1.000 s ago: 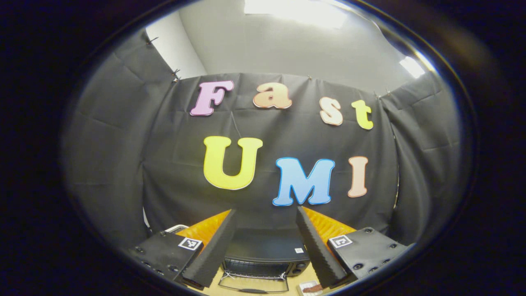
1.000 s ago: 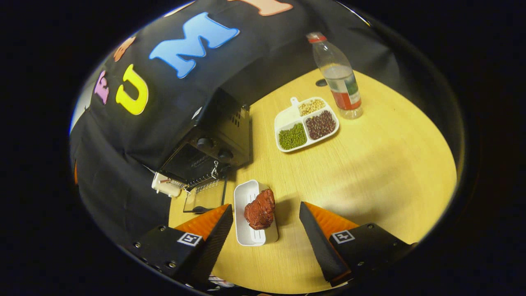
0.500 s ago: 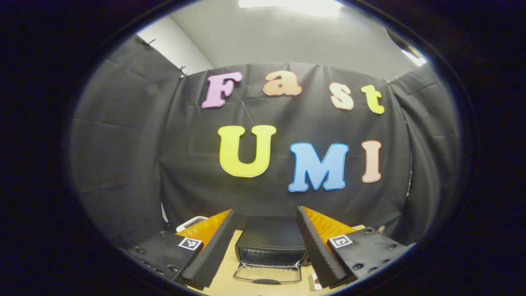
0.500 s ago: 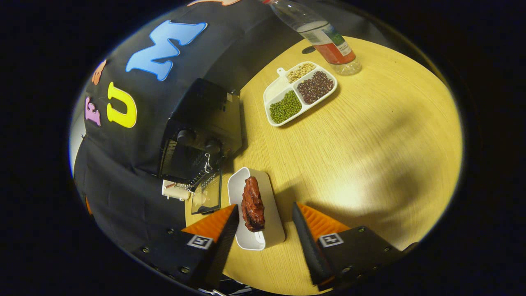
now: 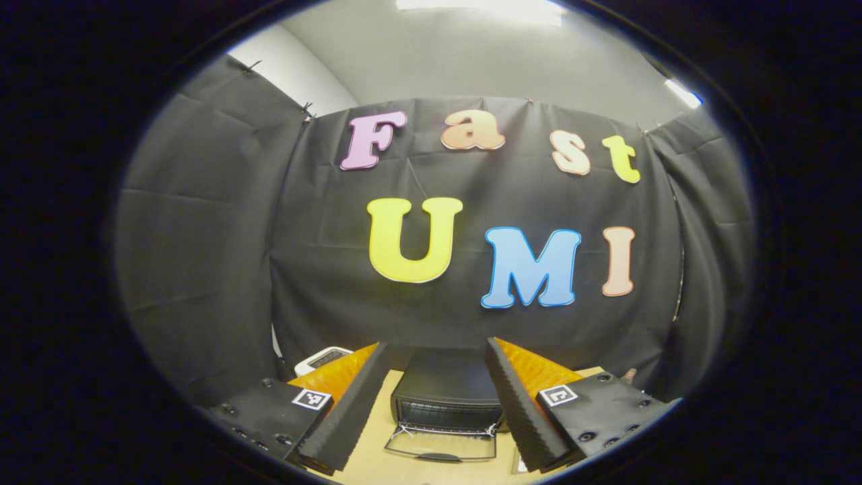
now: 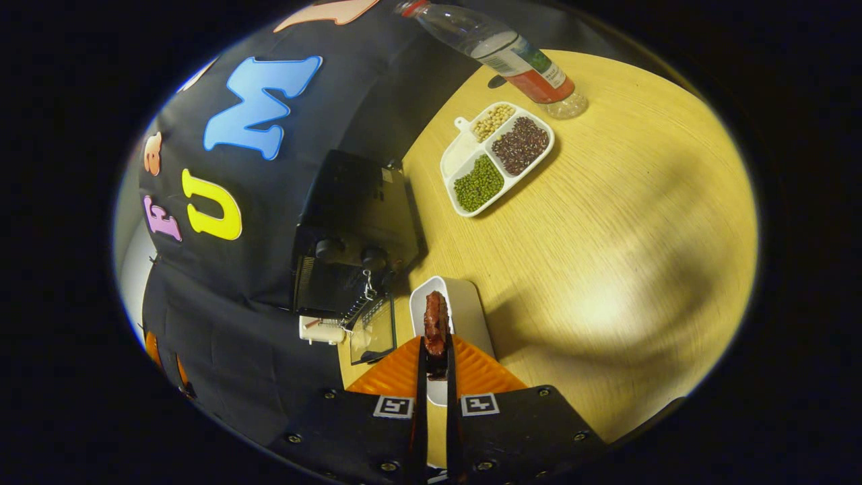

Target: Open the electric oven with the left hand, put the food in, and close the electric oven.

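Right gripper (image 6: pixel 434 367) pinches the meat (image 6: pixel 436 323), which sits in the white dish (image 6: pixel 465 306) beside the oven (image 6: pixel 350 229). Lift it straight up over the dish rim, then swing across the dropped door (image 6: pixel 374 330) into the cavity; keep the pinch light.

Left gripper (image 5: pixel 436 397), fingers spread and empty, hangs back facing the oven mouth.

Open table (image 6: pixel 606 222) to the right. Bean tray (image 6: pixel 498 158) and bottle (image 6: pixel 512 54) are well apart.

Matt wood-grain table (image 6: pixel 606 222), glossy white plastic tray (image 6: pixel 465 306), black metal oven (image 6: pixel 350 215).
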Demonstrator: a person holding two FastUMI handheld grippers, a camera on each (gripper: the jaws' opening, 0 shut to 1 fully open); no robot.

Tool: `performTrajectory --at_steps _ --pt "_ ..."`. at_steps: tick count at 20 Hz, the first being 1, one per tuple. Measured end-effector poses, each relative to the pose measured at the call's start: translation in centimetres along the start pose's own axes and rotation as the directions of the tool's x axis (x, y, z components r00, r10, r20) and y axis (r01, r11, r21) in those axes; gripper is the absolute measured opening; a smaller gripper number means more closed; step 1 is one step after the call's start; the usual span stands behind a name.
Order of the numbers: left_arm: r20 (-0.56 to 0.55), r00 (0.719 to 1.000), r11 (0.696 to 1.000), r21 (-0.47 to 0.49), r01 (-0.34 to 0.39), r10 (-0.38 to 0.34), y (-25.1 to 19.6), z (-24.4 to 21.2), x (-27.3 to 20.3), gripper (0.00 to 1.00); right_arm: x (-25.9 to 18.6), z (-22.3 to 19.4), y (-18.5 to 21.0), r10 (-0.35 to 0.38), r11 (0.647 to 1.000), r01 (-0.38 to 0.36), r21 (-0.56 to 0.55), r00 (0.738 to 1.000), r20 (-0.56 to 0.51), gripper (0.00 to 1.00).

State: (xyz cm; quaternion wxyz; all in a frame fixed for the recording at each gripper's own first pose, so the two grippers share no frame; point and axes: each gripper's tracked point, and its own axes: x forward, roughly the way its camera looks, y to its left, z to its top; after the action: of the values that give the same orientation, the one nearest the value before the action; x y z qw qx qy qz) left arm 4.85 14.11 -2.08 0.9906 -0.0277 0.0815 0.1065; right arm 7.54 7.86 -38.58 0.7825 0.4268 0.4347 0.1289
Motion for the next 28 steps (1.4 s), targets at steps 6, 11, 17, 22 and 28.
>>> performTrajectory --at_steps 6,11,17,22,28 --pt "0.010 1.000 1.000 0.012 0.024 -0.024 -0.1 0.5 0.0 1.00 -2.0 0.9 4.2 0.133 0.991 -0.134 0.017 0.991 0.034 0.12" --pt "0.042 0.998 0.999 -0.012 0.049 -0.048 0.2 1.5 0.0 0.96 -3.9 2.0 10.3 0.279 0.957 -0.285 0.060 0.956 0.089 0.12" --pt "0.041 0.997 0.997 -0.024 0.071 -0.070 1.8 1.7 0.2 1.00 -4.1 1.9 14.7 0.308 0.949 -0.313 0.032 0.945 0.112 0.11" --pt "0.040 0.996 0.997 -0.024 0.077 -0.076 4.1 1.7 -0.4 0.96 -1.8 0.1 18.1 0.310 0.951 -0.307 -0.040 0.946 0.095 0.11" --pt "0.003 0.995 0.995 -0.017 0.096 -0.096 7.5 0.0 -0.8 1.00 5.1 -1.3 19.8 0.244 0.970 -0.244 -0.018 0.964 0.106 0.12"
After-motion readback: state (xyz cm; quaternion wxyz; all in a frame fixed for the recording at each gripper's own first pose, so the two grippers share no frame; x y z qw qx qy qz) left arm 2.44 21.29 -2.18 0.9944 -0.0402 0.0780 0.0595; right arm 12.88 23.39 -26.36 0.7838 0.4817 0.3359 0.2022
